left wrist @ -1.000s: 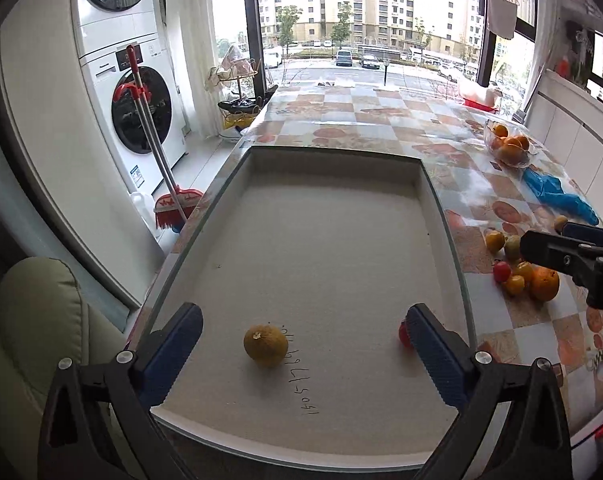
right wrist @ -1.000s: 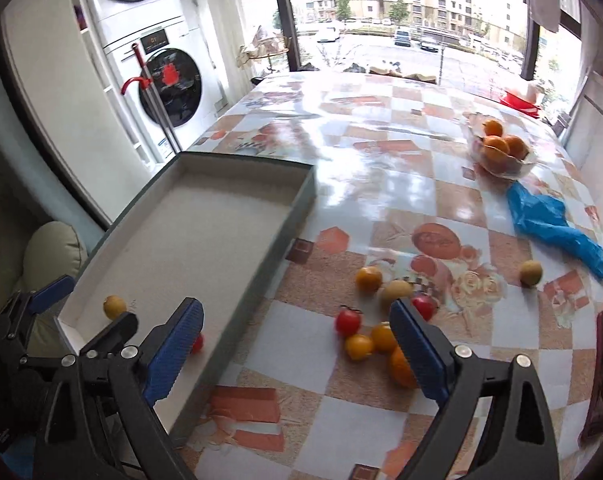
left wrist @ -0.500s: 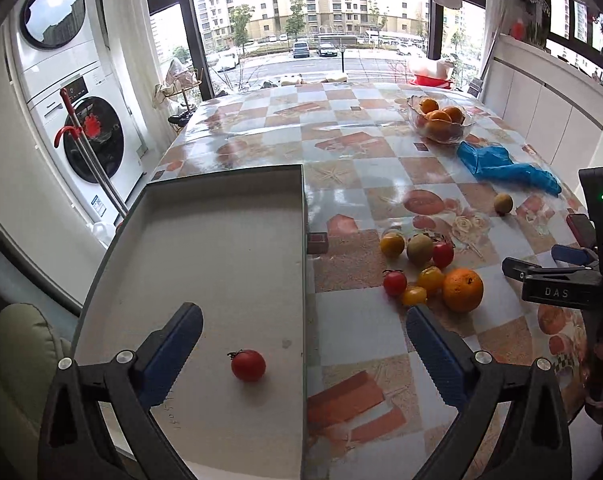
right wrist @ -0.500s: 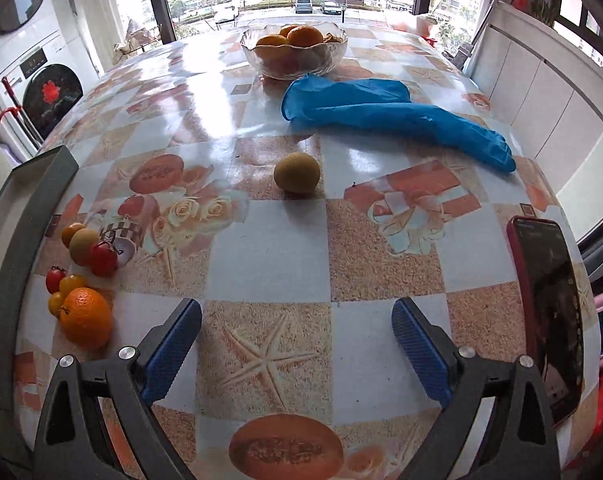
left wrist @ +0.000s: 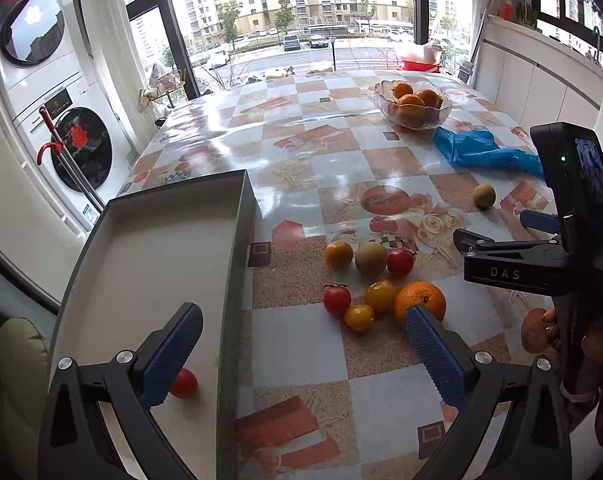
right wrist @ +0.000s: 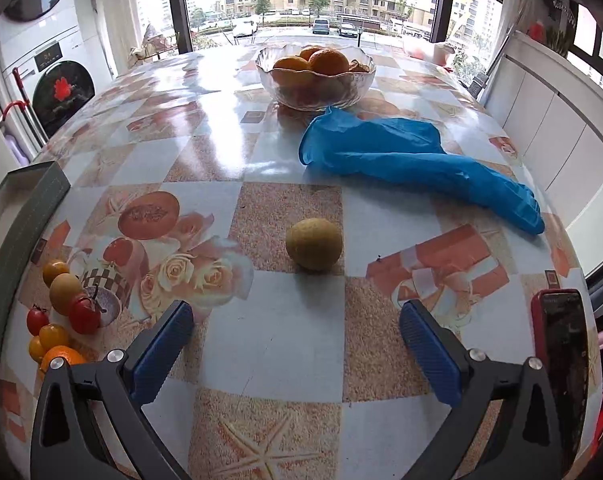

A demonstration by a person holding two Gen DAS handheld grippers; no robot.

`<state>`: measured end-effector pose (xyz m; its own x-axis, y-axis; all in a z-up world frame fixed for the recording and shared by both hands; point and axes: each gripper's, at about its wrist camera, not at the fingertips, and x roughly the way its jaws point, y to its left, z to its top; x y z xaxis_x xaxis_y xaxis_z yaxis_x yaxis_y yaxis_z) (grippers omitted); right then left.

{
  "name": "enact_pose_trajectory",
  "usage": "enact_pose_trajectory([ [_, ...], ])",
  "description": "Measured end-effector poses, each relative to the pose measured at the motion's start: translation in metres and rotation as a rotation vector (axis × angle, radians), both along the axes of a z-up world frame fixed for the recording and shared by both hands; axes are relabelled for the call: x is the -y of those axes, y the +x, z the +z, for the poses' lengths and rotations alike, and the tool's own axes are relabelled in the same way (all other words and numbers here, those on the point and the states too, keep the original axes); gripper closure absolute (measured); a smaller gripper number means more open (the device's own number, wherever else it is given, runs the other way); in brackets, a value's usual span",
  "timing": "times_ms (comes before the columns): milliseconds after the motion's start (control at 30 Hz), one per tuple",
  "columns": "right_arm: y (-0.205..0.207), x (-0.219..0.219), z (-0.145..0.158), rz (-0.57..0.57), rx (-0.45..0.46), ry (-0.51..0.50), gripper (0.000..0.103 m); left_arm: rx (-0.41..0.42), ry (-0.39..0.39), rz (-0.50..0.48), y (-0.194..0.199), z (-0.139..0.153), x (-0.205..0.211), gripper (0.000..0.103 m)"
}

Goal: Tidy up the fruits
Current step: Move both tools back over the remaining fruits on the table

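both grippers, left (left wrist: 301,336) and right (right wrist: 295,334), gape empty (blue glove (right wrist: 417,160) beyond the lone fruit (right wrist: 314,244)).

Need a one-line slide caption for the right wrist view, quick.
Open right gripper lined up on a lone yellow-green fruit, with a blue glove and glass bowl of oranges behind.

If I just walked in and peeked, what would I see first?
Probably the bright cluster of small fruits on the patterned table, just right of the grey tray. Next, the blue glove sprawled in front of the glass bowl of oranges, and one lone yellowish fruit sitting ahead of the open right gripper.
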<state>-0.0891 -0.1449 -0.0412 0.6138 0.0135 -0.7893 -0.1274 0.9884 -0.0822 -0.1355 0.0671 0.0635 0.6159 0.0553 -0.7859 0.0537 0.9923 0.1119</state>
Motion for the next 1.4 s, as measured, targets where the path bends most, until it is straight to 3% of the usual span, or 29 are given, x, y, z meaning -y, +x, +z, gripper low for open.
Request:
enact_pose_trajectory([
  [233,0.001,0.000,0.000,0.000,0.000,0.000,0.000,-0.055,-0.003,0.001,0.011,-0.015,0.008,0.001],
  [600,0.001,0.000,0.000,0.000,0.000,0.000,0.000,-0.082,0.028,-0.076,0.013,-0.028,0.024,0.001],
  [767,0.001,0.000,0.000,0.000,0.001,0.000,0.000,-0.085,-0.026,-0.098,0.014,-0.030,0.022,0.001],
  [967,0.001,0.000,0.000,0.000,0.001,0.000,0.000,-0.082,-0.011,-0.116,0.013,-0.031,0.025,0.001],
  [1400,0.000,0.000,0.000,0.000,0.001,0.000,0.000,-0.079,-0.070,-0.132,0.011,-0.029,0.019,0.001],
])
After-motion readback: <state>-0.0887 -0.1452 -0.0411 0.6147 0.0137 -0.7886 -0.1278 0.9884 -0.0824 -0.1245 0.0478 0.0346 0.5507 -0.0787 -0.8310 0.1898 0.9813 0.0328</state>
